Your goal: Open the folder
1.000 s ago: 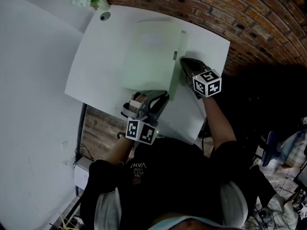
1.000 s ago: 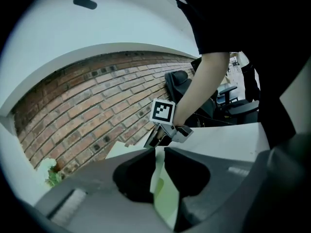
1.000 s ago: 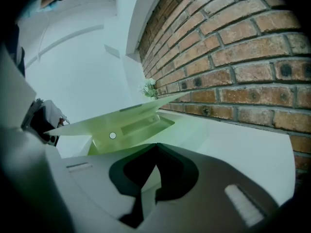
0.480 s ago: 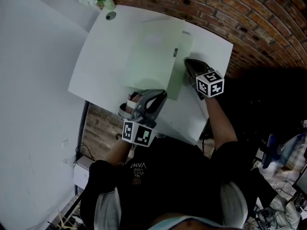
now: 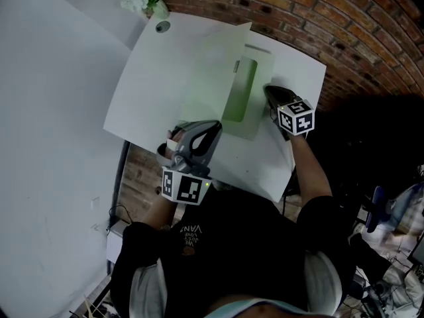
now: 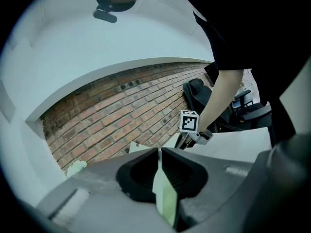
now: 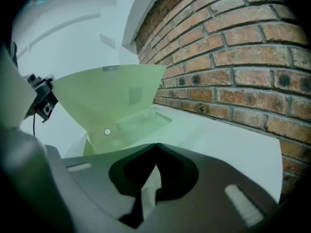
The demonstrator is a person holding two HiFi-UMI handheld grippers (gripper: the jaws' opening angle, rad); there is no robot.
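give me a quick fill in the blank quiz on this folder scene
The pale green plastic folder lies on a ____ table.
The left gripper is shut on the folder's raised front ____.
The wall behind the table is built of ____.
Missing words: white; cover; brick.
The left gripper's jaws have just been closing further, the cover between them.

1. folder [image 5: 228, 71]: pale green, thin translucent plastic, partly open.
2. front cover [image 5: 209, 65] is raised and tilted up; back sheet [image 5: 242, 97] lies flat.
3. it lies on the white table [image 5: 146, 101], towards the brick-wall side.
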